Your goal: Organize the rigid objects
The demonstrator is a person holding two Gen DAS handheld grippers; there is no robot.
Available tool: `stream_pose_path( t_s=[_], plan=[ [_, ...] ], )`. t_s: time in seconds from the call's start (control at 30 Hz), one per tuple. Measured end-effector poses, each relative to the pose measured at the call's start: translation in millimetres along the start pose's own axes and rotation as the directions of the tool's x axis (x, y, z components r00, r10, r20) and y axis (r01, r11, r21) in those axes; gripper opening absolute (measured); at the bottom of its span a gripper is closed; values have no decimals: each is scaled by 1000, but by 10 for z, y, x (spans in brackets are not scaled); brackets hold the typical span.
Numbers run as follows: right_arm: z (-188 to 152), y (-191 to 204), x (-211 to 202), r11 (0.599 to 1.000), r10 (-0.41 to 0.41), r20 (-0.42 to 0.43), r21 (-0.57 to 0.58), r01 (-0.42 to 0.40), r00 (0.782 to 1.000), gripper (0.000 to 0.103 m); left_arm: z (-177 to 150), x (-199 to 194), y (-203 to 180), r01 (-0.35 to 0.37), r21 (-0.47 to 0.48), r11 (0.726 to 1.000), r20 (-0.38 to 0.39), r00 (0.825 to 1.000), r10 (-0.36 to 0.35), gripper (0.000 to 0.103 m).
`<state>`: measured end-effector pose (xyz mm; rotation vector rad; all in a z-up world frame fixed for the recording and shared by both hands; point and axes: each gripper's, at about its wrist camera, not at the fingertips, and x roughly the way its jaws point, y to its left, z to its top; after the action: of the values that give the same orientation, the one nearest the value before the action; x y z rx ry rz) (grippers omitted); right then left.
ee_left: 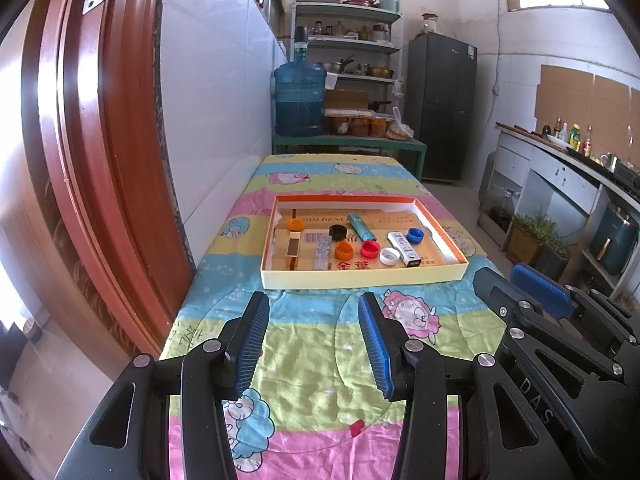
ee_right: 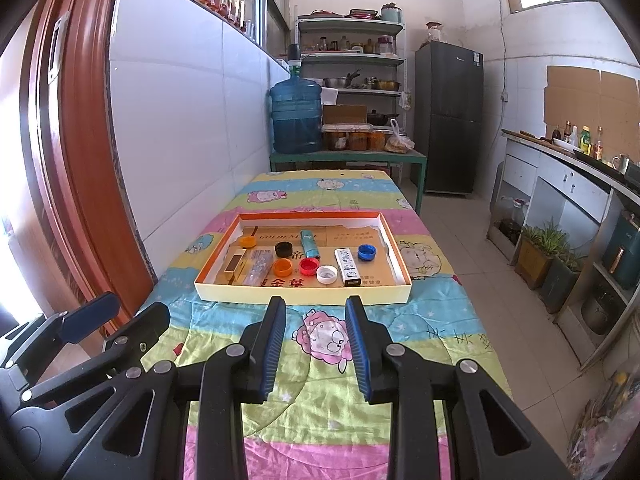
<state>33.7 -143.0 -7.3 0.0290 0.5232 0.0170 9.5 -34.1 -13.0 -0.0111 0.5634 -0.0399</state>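
Kitchen setting; table (ee_left: 320,344) under a cartoon-print cloth, wall to the left, water jug (ee_left: 299,98) and shelves at the far end. Shallow tray (ee_right: 304,294) set mid-table, holding all the loose items seen: six bottle caps, namely yellow cap (ee_right: 248,242), black cap (ee_right: 283,249), orange cap (ee_right: 283,267), red cap (ee_right: 309,266), white cap (ee_right: 327,273) and blue cap (ee_right: 367,252); also a teal lighter (ee_right: 309,243), white box (ee_right: 347,266), and a tan box (ee_right: 234,264) beside a clear pack (ee_right: 258,266) at the tray's left. Items spaced apart, caps not grouped by colour, no clear rows. Nothing loose noted on the cloth outside the tray. Left gripper (ee_left: 314,346) and right gripper (ee_right: 316,340) both held near the table's near edge, short of the tray, jaws parted wide and empty. Arrangement consistent either with items gathered into the tray or with items awaiting sorting; not determinable which.
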Motion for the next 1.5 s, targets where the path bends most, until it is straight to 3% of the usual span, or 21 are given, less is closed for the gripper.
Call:
stream_pose_path(
  t_s=[1.5],
  plan=[
    [-30,35,20,1000,3,-12,-3,-3,1000,31,-16,22,20,3,-5,1000,-10,1000,-3,48]
  ],
)
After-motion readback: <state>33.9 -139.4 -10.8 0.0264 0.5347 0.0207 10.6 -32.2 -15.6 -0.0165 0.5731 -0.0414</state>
